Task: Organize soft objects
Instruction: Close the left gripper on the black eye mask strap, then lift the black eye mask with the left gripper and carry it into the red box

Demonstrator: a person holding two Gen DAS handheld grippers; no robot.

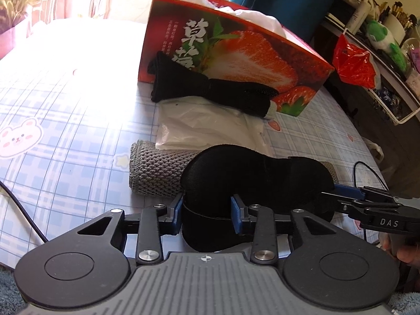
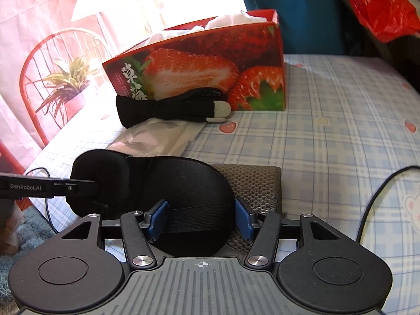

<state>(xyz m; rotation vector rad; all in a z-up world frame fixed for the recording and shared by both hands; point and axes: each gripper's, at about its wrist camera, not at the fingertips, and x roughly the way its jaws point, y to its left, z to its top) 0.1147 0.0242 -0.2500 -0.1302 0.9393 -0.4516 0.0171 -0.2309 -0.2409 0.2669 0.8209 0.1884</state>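
Note:
A black padded eye mask (image 1: 252,178) is held between both grippers above a folded grey knitted cloth (image 1: 157,170). My left gripper (image 1: 207,210) is shut on one end of the mask. My right gripper (image 2: 200,218) is shut on the other end (image 2: 183,183), and it shows at the right of the left wrist view (image 1: 349,197). The grey cloth (image 2: 254,181) lies under the mask. Black gloves (image 1: 210,92) with grey fingertips lie on a white plastic bag (image 1: 204,126) in front of a red strawberry box (image 1: 236,52).
The box (image 2: 199,63) holds white fabric (image 2: 231,18). The table has a blue plaid cover (image 2: 341,120). A black cable (image 2: 380,191) runs at the right. A red plastic bag (image 1: 354,63) and a cluttered shelf (image 1: 380,39) are beyond the table edge. A red chair (image 2: 52,52) stands left.

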